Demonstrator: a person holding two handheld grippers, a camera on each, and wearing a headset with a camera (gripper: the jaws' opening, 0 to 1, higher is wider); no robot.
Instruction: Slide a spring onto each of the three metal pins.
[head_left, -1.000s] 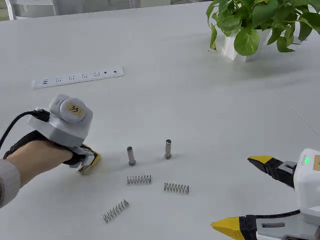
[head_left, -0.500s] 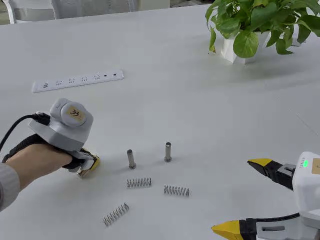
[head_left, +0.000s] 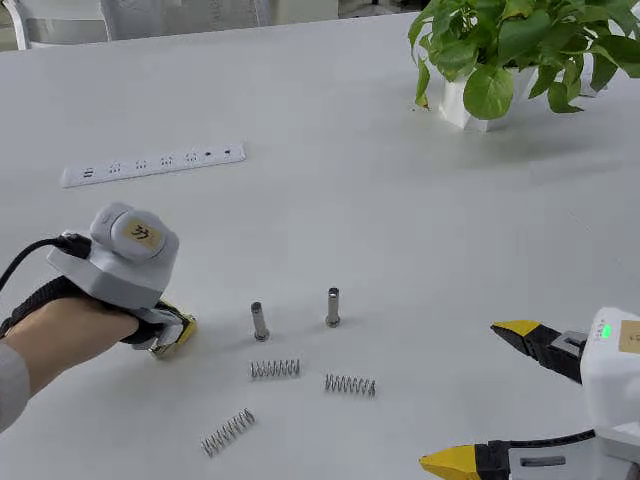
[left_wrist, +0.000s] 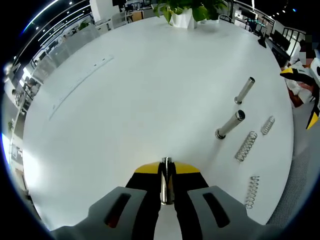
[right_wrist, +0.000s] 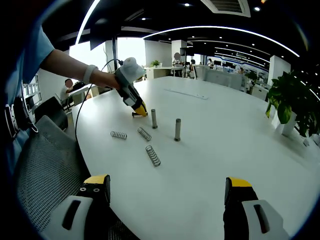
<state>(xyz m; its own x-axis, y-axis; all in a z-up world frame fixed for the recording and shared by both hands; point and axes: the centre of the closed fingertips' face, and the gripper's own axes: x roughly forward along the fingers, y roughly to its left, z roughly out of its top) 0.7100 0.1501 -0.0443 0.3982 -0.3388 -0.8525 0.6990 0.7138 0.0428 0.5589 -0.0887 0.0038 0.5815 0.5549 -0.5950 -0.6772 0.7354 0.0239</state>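
Note:
Two metal pins (head_left: 259, 322) (head_left: 332, 307) stand upright on the white table (head_left: 400, 230). Three loose springs (head_left: 274, 369) (head_left: 350, 384) (head_left: 228, 431) lie just in front of them. My left gripper (head_left: 172, 335) rests low on the table to the left of the pins. In the left gripper view it (left_wrist: 166, 175) is shut on a third metal pin (left_wrist: 165, 186). The standing pins (left_wrist: 230, 124) (left_wrist: 245, 90) are off to its right. My right gripper (right_wrist: 167, 182) is open and holds nothing. It hovers at the near right (head_left: 480, 395), well short of the springs (right_wrist: 153, 155).
A white power strip (head_left: 152, 163) lies at the far left. A potted green plant (head_left: 500, 50) stands at the far right. The table's near edge (right_wrist: 100, 170) runs below my right gripper. A cable (head_left: 25, 255) trails from the left gripper.
The left gripper has eased slightly to the left with the pin still in it. Pins, springs and the right gripper have kept their places.

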